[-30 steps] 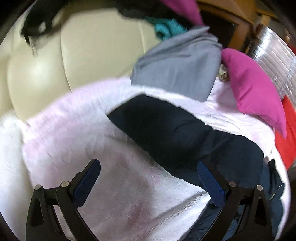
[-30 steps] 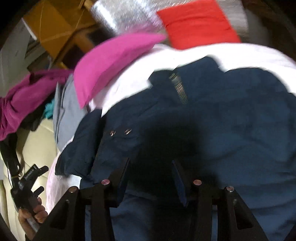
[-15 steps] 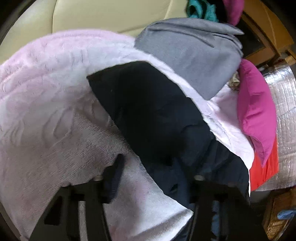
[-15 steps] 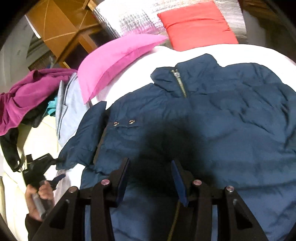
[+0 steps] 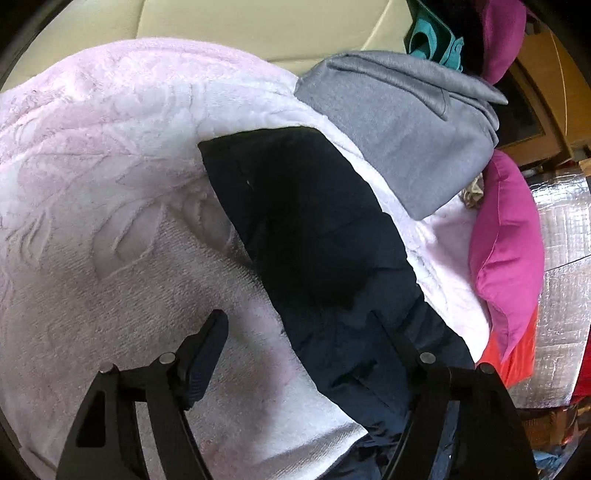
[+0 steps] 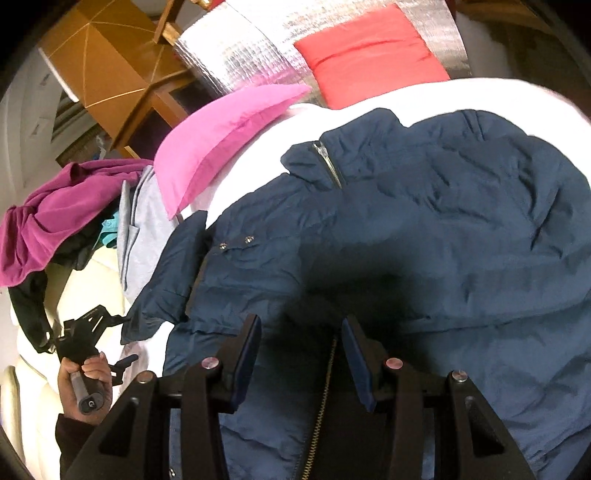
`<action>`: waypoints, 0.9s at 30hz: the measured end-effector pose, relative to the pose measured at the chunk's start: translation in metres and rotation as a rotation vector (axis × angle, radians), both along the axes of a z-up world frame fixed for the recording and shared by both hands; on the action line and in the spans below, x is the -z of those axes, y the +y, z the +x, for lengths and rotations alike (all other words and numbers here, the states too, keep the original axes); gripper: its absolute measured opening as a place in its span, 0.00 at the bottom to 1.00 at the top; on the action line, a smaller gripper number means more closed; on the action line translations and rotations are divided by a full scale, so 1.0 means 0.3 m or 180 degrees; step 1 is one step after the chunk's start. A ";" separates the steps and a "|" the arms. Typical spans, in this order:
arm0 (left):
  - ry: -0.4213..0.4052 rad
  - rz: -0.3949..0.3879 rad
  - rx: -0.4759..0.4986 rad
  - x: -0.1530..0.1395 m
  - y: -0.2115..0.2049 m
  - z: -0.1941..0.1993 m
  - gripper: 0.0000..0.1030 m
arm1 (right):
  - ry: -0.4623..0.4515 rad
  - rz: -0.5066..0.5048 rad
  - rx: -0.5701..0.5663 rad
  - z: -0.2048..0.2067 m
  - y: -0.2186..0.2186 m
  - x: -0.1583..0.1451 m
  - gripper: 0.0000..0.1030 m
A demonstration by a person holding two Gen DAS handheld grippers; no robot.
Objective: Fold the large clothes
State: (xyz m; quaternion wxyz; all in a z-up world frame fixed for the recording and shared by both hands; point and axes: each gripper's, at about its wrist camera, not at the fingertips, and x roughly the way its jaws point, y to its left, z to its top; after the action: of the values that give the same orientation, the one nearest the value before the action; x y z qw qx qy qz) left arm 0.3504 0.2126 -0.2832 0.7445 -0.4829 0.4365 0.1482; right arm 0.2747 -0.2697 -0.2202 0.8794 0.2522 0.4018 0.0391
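Observation:
A navy puffer jacket lies spread front-up on a pale pink fleece blanket, its collar and zipper top facing away from me. One sleeve stretches out over the blanket. My left gripper hangs just above that sleeve with its jaws opening. One finger is over the blanket, the other over the sleeve, and neither pad presses on cloth. My right gripper stands half open above the jacket's front. The lower zipper runs between its fingers without being pinched. The left gripper and the hand holding it show in the right wrist view.
A folded grey garment and a magenta pillow lie beyond the sleeve. A red cushion rests on silver foil matting. A heap of magenta, teal and dark clothes sits on the cream sofa. Wooden furniture stands behind.
The left gripper has dropped closer to the sleeve and rolled; its jaws narrowed, then widened again. The right wrist view has shifted slightly over the jacket, its jaws unchanged.

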 end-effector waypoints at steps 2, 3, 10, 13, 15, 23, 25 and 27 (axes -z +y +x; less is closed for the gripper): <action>-0.0010 0.0005 -0.0026 0.014 -0.001 0.016 0.75 | -0.0001 -0.0012 -0.0008 0.002 0.004 0.005 0.48; -0.0057 0.0058 -0.0055 0.008 -0.001 0.020 0.75 | -0.0005 -0.0017 -0.0012 0.001 0.004 0.004 0.48; -0.0180 0.0118 -0.0054 0.039 -0.008 0.093 0.30 | -0.0072 -0.0040 0.0061 -0.020 -0.027 -0.017 0.48; -0.0226 0.0338 -0.0030 0.013 -0.029 0.106 0.15 | -0.0124 -0.0041 0.0137 -0.038 -0.061 -0.036 0.48; -0.0338 0.0530 0.0030 -0.046 -0.064 0.106 0.11 | -0.0158 -0.0029 0.0189 -0.050 -0.083 -0.049 0.48; -0.1174 0.1114 0.0585 -0.346 -0.296 0.026 0.09 | -0.0330 0.0013 0.0543 -0.149 -0.240 -0.128 0.48; -0.1365 0.1252 0.0730 -0.405 -0.369 0.001 0.09 | -0.0362 0.0025 0.0657 -0.184 -0.290 -0.144 0.48; -0.1551 0.1351 0.0894 -0.453 -0.446 -0.027 0.09 | -0.0376 0.0030 0.0740 -0.210 -0.323 -0.153 0.48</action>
State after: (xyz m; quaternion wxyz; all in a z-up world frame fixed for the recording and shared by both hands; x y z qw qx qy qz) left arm 0.3422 0.0789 -0.1473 0.9237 -0.2738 0.2677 0.0122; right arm 0.2115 -0.3666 -0.1742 0.8990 0.2985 0.3172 -0.0464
